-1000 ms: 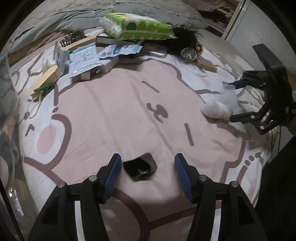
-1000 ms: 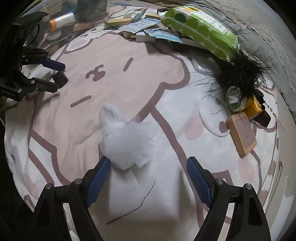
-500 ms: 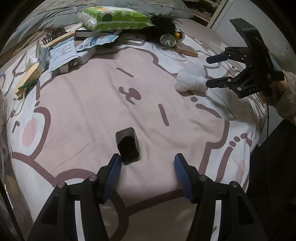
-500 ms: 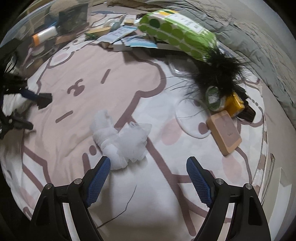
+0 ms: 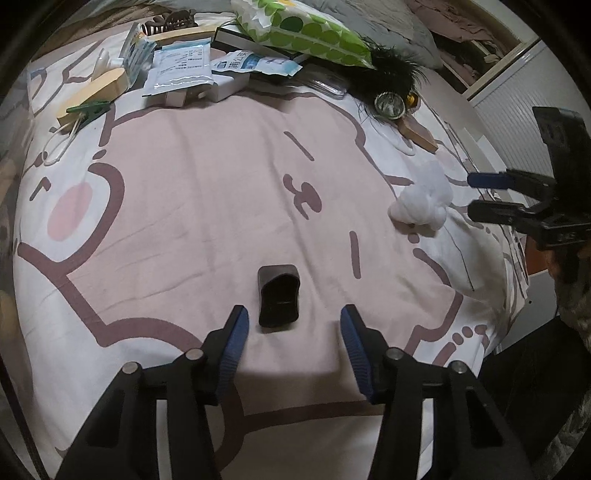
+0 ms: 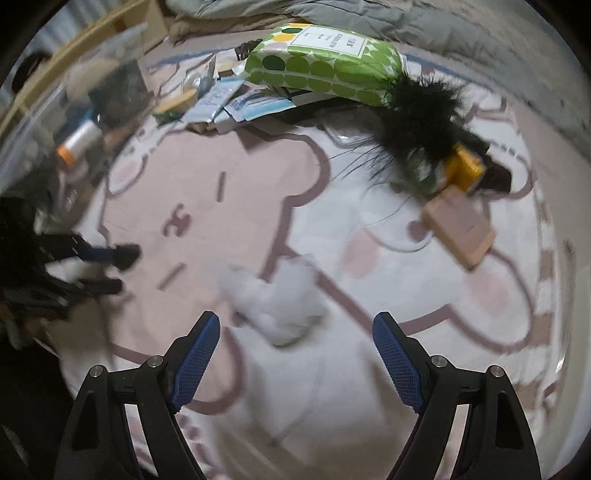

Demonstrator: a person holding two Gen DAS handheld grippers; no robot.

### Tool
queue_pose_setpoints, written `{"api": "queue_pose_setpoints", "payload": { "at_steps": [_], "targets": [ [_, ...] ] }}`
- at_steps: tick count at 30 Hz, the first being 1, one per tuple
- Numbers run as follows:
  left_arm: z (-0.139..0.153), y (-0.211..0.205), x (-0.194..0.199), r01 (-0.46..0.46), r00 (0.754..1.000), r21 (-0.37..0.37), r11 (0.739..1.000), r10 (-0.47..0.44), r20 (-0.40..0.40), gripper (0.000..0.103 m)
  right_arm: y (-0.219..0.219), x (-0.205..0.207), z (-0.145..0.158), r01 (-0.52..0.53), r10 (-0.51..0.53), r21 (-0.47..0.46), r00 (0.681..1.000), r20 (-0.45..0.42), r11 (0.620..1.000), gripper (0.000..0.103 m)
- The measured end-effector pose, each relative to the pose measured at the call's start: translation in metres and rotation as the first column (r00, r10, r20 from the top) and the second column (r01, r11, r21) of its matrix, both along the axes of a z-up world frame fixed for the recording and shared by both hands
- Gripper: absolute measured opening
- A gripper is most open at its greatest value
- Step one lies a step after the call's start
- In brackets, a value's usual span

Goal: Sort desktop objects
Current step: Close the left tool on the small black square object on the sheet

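A small black open-topped box (image 5: 279,301) lies on the pink cartoon bedsheet (image 5: 207,206). It sits just ahead of my left gripper (image 5: 295,328), nearer the left pad. The jaws are closing, and the pads do not touch the box. A white mesh puff (image 6: 280,306) rests on the sheet just beyond my right gripper (image 6: 295,328), whose jaws are opening with nothing pressed between them. The left wrist view shows the puff (image 5: 421,203) at the right with the right gripper (image 5: 491,195) beside it. My left gripper (image 6: 110,266) appears blurred at the left of the right wrist view.
Along the far side lie a green dotted tissue pack (image 5: 306,33), paper packets (image 5: 181,70), a black feather tuft (image 5: 388,74) and a tan block (image 6: 461,229). A clear bin (image 6: 55,110) holding a bottle stands at the left. The bed edge (image 5: 513,295) runs along the right.
The left gripper rolled, and its jaws narrowed around the spot where the black box lies. The right gripper lifted and rolled, so the puff now sits a little beyond its fingertips.
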State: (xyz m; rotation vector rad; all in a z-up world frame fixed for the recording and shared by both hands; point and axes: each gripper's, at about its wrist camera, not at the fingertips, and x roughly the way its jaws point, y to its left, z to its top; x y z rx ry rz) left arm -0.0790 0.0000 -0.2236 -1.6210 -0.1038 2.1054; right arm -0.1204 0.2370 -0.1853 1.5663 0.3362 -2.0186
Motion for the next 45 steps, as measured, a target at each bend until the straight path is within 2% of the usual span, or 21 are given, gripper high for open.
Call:
{"api": "queue_pose_setpoints", "payload": {
  "at_steps": [1,2,5,7,9,11,15,21,27,29,32,39,43,45],
  "targets": [
    [0.0,0.001,0.0,-0.001,1.0,-0.003,1.0,0.001,-0.001,0.049,-0.002,0.0,-0.003,0.033,-0.032,-0.018,0.999,0.033,0.999,0.097],
    [0.0,0.002,0.0,-0.001,1.0,-0.006,1.0,0.001,-0.002,0.049,-0.003,0.001,-0.006,0.053,-0.052,-0.025,0.997,0.056,0.998,0.099],
    [0.0,0.005,0.0,-0.004,1.0,-0.016,1.0,0.004,-0.009,0.045,-0.006,0.001,-0.019,0.136,-0.126,-0.063,0.982,0.143,0.989,0.099],
    [-0.001,0.007,0.0,-0.006,1.0,-0.028,1.0,0.006,-0.013,0.044,-0.006,0.001,-0.027,0.22,-0.197,-0.1,0.959,0.205,0.97,0.099],
    [-0.002,0.008,0.0,-0.008,1.0,-0.036,0.999,0.008,-0.015,0.043,-0.006,0.002,-0.032,0.294,-0.261,-0.118,0.937,0.23,0.949,0.099],
    [-0.004,0.009,-0.001,-0.011,1.0,-0.048,0.999,0.01,-0.018,0.039,-0.01,0.002,-0.032,0.33,-0.299,-0.127,0.929,0.218,0.935,0.099],
    [-0.006,0.011,-0.004,-0.015,1.0,-0.056,0.998,0.014,-0.017,0.038,-0.02,0.003,-0.035,0.39,-0.359,-0.124,0.908,0.216,0.913,0.099],
    [-0.006,0.013,-0.007,-0.022,1.0,-0.074,0.997,0.021,-0.018,0.033,-0.029,0.001,-0.041,0.501,-0.492,-0.029,0.858,0.151,0.865,0.099],
    [-0.006,0.012,-0.006,-0.024,1.0,-0.078,0.997,0.023,-0.019,0.029,-0.037,-0.001,-0.057,0.515,-0.514,0.046,0.839,0.177,0.856,0.097],
    [-0.006,0.01,-0.007,-0.03,1.0,-0.071,0.997,0.029,-0.013,0.028,-0.039,-0.002,-0.057,0.507,-0.51,0.062,0.845,0.161,0.86,0.082],
    [-0.006,0.007,-0.009,-0.043,0.999,-0.053,0.998,0.043,0.004,0.027,-0.038,-0.004,-0.056,0.512,-0.513,0.054,0.843,0.164,0.858,0.073],
    [-0.008,-0.004,-0.018,-0.115,0.991,0.022,0.993,0.113,0.073,0.027,-0.04,-0.005,-0.055,0.498,-0.493,0.022,0.849,0.19,0.867,0.072],
    [-0.005,-0.001,-0.018,-0.116,0.992,0.007,0.993,0.115,0.056,0.027,-0.041,-0.005,-0.053,0.494,-0.486,0.008,0.851,0.198,0.869,0.071],
    [-0.005,0.001,-0.018,-0.107,0.993,0.001,0.994,0.107,0.049,0.024,-0.042,-0.006,-0.051,0.495,-0.484,-0.003,0.852,0.2,0.869,0.071]
  ]
}}
